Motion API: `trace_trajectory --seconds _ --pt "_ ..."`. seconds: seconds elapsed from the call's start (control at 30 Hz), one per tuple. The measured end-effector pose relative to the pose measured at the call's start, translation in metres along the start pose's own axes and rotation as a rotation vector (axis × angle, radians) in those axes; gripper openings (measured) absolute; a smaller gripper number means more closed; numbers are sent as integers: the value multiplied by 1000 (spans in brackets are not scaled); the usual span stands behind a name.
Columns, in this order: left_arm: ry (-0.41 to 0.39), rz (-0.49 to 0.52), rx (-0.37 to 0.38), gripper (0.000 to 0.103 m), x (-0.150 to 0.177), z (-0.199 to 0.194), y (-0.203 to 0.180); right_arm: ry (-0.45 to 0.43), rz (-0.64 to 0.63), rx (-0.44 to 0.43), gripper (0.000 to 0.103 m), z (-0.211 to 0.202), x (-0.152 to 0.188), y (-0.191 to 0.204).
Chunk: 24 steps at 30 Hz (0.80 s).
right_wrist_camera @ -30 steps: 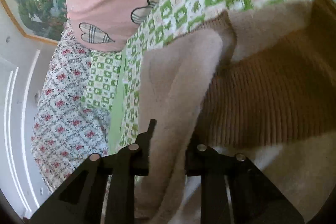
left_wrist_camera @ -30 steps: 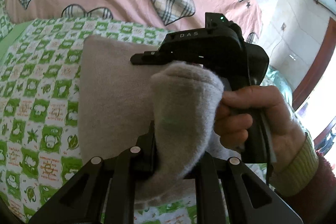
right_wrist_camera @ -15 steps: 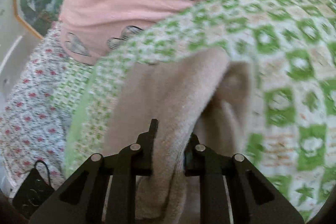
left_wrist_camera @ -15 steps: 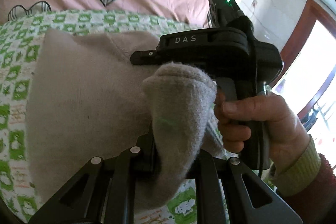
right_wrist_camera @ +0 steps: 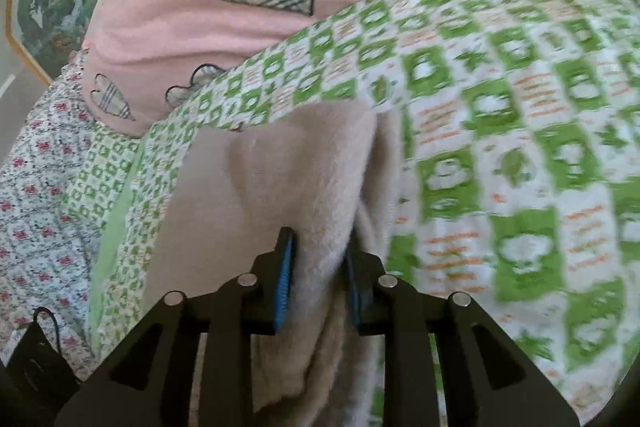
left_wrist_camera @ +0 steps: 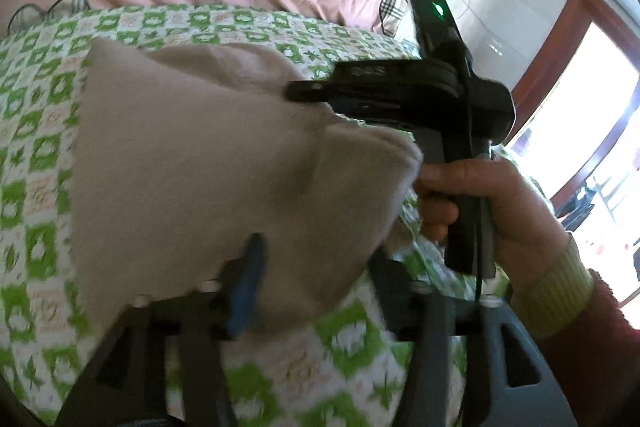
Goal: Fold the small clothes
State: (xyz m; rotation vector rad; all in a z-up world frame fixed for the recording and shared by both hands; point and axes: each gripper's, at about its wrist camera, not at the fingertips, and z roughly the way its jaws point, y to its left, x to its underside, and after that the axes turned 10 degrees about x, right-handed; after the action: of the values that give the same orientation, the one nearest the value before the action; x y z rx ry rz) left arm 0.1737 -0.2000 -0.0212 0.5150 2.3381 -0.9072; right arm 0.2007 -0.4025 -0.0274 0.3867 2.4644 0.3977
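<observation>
Since a second ago the left gripper [left_wrist_camera: 316, 267] has spread its jaws wide, so the beige garment [left_wrist_camera: 192, 163] no longer bunches between them — it drapes loose over the fingers and lies out across the green checked bedspread [left_wrist_camera: 36, 155]. The right gripper [right_wrist_camera: 318, 267] stays clenched on a gathered edge of the same fleece. It looks soft, light and floppy — likely to sag and slide, so best taken at a thick folded edge or corner.
</observation>
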Motion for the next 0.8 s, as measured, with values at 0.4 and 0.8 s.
trace_trajectory --seconds 0.4,0.8 --pt "-38 -231 -70 78 -1 -54 91 23 126 -92 70 -25 22 -20" --pt "14 -419 112 82 -37 10 169 135 104 -166 69 22 22 -12"
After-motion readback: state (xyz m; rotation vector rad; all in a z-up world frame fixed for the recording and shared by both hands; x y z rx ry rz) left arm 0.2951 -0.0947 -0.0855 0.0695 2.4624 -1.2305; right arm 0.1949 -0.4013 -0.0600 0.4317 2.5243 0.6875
